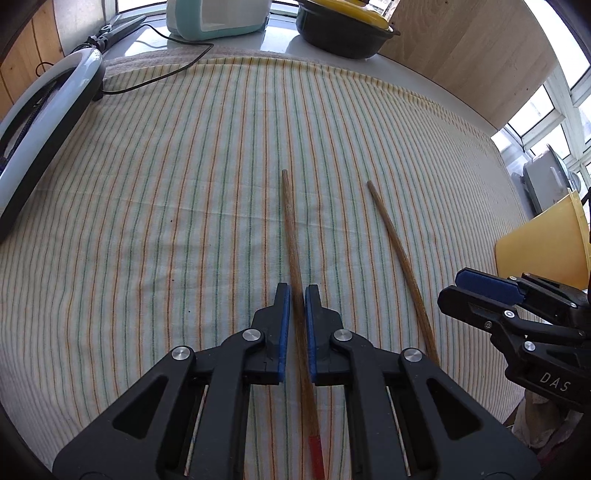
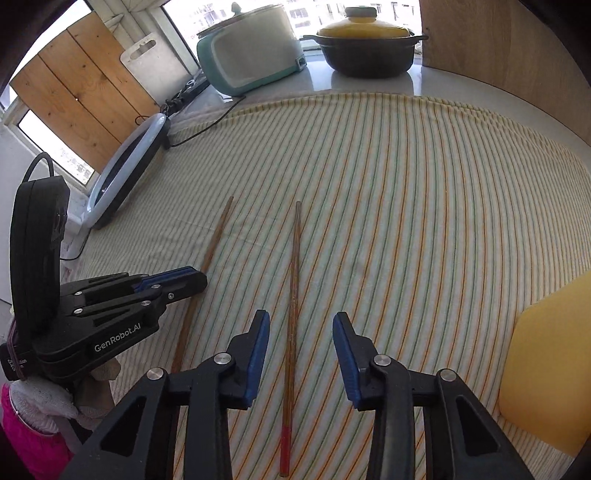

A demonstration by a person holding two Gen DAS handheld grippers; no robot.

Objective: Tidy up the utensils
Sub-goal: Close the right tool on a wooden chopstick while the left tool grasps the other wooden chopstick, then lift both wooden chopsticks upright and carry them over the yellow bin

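Blue-padded fingers of the left tool (image 1: pixel 297 291) fill the bottom of the left wrist view, drawn in close on either side of a wooden chopstick (image 1: pixel 291 240); whether the pads actually pinch it I cannot tell. That chopstick lies lengthwise on the striped cloth (image 1: pixel 184 184) that covers the table, its red end toward the camera and its bare tip pointing away. A second chopstick (image 1: pixel 400 266) lies on the cloth to the right, apart from the first and angled slightly. At the right edge the right tool (image 1: pixel 480 291) hangs just above the cloth, seen from the side, with a yellow board (image 1: pixel 546 243) behind it. A ring light (image 1: pixel 48 122) lies at the left edge of the cloth, and a teal cooker (image 1: pixel 218 16) and a dark pot (image 1: pixel 343 31) stand at the far end of the table.

From the right wrist view, the right tool (image 2: pixel 301 321) stands released, jaws spread wide over the red-ended chopstick (image 2: pixel 293 295) without touching it. The left tool (image 2: pixel 195 278) comes in from the left, its tips on the other chopstick (image 2: pixel 216 240); from here they look nearly together. Both sticks lie on the striped cloth (image 2: pixel 406 203), roughly parallel. The yellow board (image 2: pixel 550 369) sits at the right edge.
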